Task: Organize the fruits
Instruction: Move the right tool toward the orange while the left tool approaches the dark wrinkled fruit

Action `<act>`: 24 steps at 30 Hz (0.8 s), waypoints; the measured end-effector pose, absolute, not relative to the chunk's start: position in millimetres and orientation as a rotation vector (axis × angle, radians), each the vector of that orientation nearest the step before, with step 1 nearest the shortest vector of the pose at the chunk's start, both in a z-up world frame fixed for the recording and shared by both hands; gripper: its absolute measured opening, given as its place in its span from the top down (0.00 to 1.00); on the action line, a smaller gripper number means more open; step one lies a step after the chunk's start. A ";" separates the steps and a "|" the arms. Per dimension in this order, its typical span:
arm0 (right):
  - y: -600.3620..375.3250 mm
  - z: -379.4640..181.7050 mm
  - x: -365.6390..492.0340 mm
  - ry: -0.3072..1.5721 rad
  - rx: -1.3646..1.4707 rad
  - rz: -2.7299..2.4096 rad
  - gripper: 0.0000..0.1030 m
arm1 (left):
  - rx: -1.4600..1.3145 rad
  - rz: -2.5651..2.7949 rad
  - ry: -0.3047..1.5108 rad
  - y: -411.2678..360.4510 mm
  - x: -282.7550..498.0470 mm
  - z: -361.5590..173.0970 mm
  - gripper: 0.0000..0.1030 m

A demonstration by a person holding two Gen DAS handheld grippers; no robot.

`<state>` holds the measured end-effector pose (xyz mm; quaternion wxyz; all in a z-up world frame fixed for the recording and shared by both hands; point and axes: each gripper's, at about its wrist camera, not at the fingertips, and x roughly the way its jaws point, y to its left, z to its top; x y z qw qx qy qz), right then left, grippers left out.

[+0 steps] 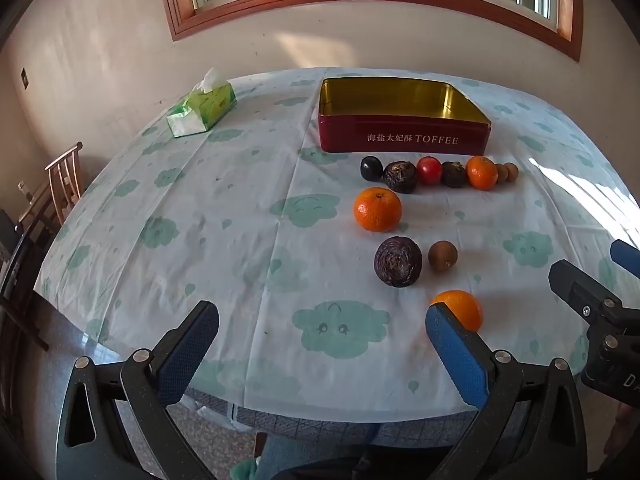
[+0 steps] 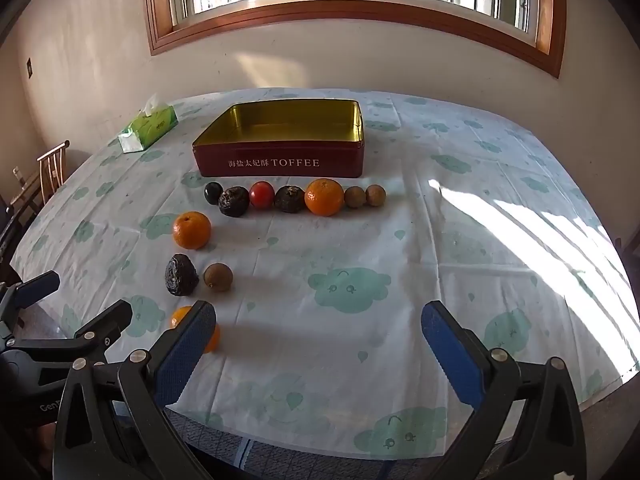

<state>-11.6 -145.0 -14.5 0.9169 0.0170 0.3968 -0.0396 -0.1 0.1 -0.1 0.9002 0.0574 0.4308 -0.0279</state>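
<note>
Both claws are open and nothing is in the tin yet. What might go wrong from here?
The nearest orange lies close to the table edge; a nudge from the left claw might roll it off. The fruits in the row by the toffee tin touch, so gripping one may scatter its neighbours.

1. The table (image 1: 240,220) is covered by a white cloth with green cloud prints (image 2: 352,284); it fills the middle of both views.
2. A green tissue pack (image 1: 202,110) lies at the upper left of the table.
3. An open red toffee tin (image 1: 404,136) stands at the upper centre.
4. Just in front of the tin is a row of fruits (image 2: 294,198): a dark one, a wrinkled one, a red one, another wrinkled one, an orange and two small brown ones.
5. Lower in the frame lie an orange (image 1: 377,209), a wrinkled dark fruit (image 1: 398,262) with a small brown fruit (image 1: 442,256) beside it, and another orange (image 1: 464,308).
</note>
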 end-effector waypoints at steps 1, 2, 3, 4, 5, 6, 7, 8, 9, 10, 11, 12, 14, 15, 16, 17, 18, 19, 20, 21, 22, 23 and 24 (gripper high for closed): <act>-145.0 -14.6 -11.4 0.817 0.036 -0.081 0.01 | 0.119 -0.058 0.893 0.6 -0.1 -0.2 0.00; -144.8 -14.9 -10.9 0.820 0.036 -0.081 0.01 | 0.120 -0.059 0.894 1.2 -0.1 -0.3 0.00; -145.0 -15.5 -10.6 0.823 0.036 -0.082 0.01 | 0.120 -0.060 0.896 1.9 -0.2 -0.3 0.00; -145.0 -15.7 -10.2 0.824 0.037 -0.083 0.01 | 0.120 -0.060 0.896 2.8 -0.3 -0.3 0.00; -144.9 -15.9 -9.8 0.826 0.037 -0.082 0.01 | 0.119 -0.059 0.893 1.1 -1.6 -0.9 0.00; -144.7 -15.7 -10.4 0.825 0.035 -0.082 0.01 | 0.118 -0.060 0.891 0.7 -1.2 -1.2 0.00; -144.6 -15.7 -10.4 0.824 0.034 -0.082 0.01 | 0.120 -0.059 0.891 0.0 -0.9 -1.3 0.00; -144.6 -15.6 -10.3 0.822 0.034 -0.081 0.01 | 0.121 -0.060 0.893 0.4 -1.2 -1.2 0.00; -144.4 -16.2 -9.9 0.823 0.030 -0.081 0.01 | 0.120 -0.059 0.894 -0.1 -0.9 -1.9 0.00; -144.8 -16.9 -9.7 0.825 0.028 -0.080 0.01 | 0.120 -0.061 0.892 0.1 -1.0 -2.4 0.00; -143.9 -17.1 -9.2 0.826 0.027 -0.078 0.01 | 0.118 -0.062 0.893 0.0 -1.1 -2.6 0.00; -143.3 -17.3 -9.3 0.827 0.025 -0.077 0.01 | 0.121 -0.061 0.893 -0.7 -0.9 -2.7 0.00; -141.8 -17.7 -9.3 0.832 0.022 -0.075 0.01 | 0.123 -0.063 0.894 -1.6 -0.9 -4.6 0.00; -140.0 -16.9 -8.9 0.832 0.020 -0.074 0.01 | 0.126 -0.059 0.896 -2.2 -0.8 -4.6 0.00; -138.8 -16.4 -8.5 0.833 0.017 -0.073 0.01 | 0.123 -0.059 0.897 -1.5 -0.5 -4.1 0.00; -137.5 -15.9 -7.6 0.835 0.013 -0.074 0.01 | 0.122 -0.057 0.898 -2.0 -0.5 -4.0 0.00; -137.5 -16.0 -7.5 0.836 0.013 -0.074 0.01 | 0.123 -0.055 0.896 -2.1 -0.8 -4.3 0.00; -137.2 -15.7 -7.4 0.836 0.014 -0.074 0.01 | 0.122 -0.057 0.894 -1.8 -0.8 -4.3 0.00; -137.0 -15.7 -7.3 0.835 0.013 -0.074 0.01 | 0.121 -0.057 0.895 -2.0 -0.7 -4.4 0.00; -137.0 -15.8 -7.4 0.835 0.012 -0.076 0.01 | 0.121 -0.055 0.895 -2.3 -0.7 -4.5 0.00; -137.0 -16.0 -7.4 0.835 0.012 -0.077 0.01 | 0.119 -0.054 0.893 -1.5 -2.4 -5.1 0.00; -137.0 -15.5 -6.9 0.835 0.012 -0.077 0.01 | 0.117 -0.053 0.893 -1.4 -2.4 -5.8 0.00; -137.1 -15.7 -6.7 0.836 0.012 -0.075 0.01 | 0.116 -0.053 0.895 -1.6 -2.6 -6.9 0.00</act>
